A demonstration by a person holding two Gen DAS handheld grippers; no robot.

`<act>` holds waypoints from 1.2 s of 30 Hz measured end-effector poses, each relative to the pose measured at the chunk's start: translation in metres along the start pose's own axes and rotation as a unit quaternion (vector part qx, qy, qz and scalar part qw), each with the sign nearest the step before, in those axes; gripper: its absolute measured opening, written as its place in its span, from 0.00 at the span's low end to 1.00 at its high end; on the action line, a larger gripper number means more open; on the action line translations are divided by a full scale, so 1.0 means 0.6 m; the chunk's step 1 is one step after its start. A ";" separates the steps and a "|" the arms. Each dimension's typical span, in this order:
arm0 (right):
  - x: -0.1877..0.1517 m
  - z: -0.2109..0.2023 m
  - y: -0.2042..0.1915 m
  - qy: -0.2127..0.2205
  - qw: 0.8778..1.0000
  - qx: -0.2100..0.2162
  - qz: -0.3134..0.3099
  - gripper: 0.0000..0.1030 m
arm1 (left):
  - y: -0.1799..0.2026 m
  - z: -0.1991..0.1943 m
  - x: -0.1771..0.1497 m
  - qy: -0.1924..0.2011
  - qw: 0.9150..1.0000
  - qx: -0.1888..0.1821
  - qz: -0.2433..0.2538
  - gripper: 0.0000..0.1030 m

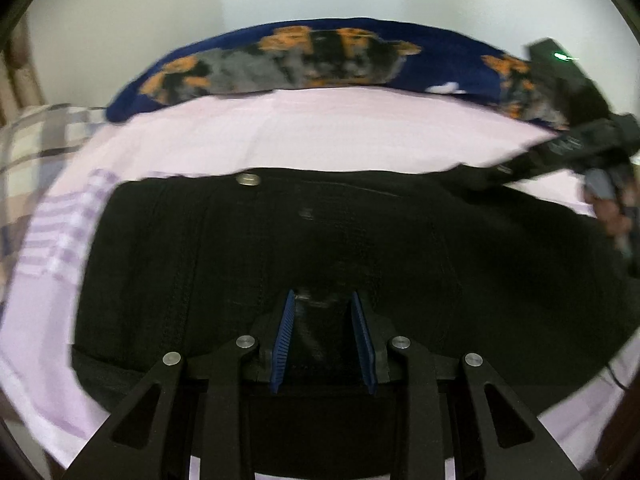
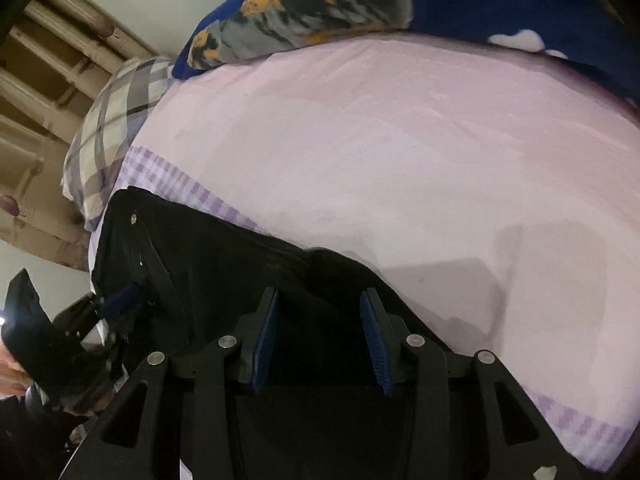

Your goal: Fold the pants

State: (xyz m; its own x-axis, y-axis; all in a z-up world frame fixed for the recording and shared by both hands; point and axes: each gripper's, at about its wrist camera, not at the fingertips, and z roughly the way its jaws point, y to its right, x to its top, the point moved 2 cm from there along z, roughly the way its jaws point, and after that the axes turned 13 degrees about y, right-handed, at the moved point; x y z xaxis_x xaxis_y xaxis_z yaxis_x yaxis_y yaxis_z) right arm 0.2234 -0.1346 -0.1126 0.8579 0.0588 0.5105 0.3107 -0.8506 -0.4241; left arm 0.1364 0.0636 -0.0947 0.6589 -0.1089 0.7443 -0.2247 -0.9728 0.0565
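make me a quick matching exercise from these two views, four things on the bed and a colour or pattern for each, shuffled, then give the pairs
Things:
1. pants
2. bed sheet
3. blanket
4. pillow

Colours or patterns:
A. beige and grey plaid
B. pale pink with a lilac checked border
C. black, with a metal waist button
D. navy with orange and grey animal figures

Pairs: 1-C, 2-B, 3-D, 4-A

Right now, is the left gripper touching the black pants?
Touching. The left wrist view shows the left gripper with black pants fabric bunched between its blue pads.
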 end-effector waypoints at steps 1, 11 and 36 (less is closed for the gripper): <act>0.008 0.004 -0.005 0.005 1.000 0.008 0.000 0.25 | 0.002 0.000 -0.002 0.001 1.000 -0.008 0.002 0.31; 0.029 0.031 0.006 0.047 0.998 -0.042 -0.024 0.08 | 0.001 0.005 -0.012 0.018 1.000 -0.016 0.013 0.31; -0.165 -0.223 0.151 0.167 0.964 -0.169 0.123 0.37 | 0.235 0.141 0.094 -0.009 0.984 -0.176 0.039 0.42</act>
State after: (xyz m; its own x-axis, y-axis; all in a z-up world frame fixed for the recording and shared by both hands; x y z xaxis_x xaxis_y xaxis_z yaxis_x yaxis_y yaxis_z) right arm 0.1119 -0.2875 -0.1013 0.6919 -0.2895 0.6614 -0.0840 -0.9421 -0.3245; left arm 0.2027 -0.0971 -0.1011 0.6419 -0.1866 0.7438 -0.5076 -0.8304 0.2298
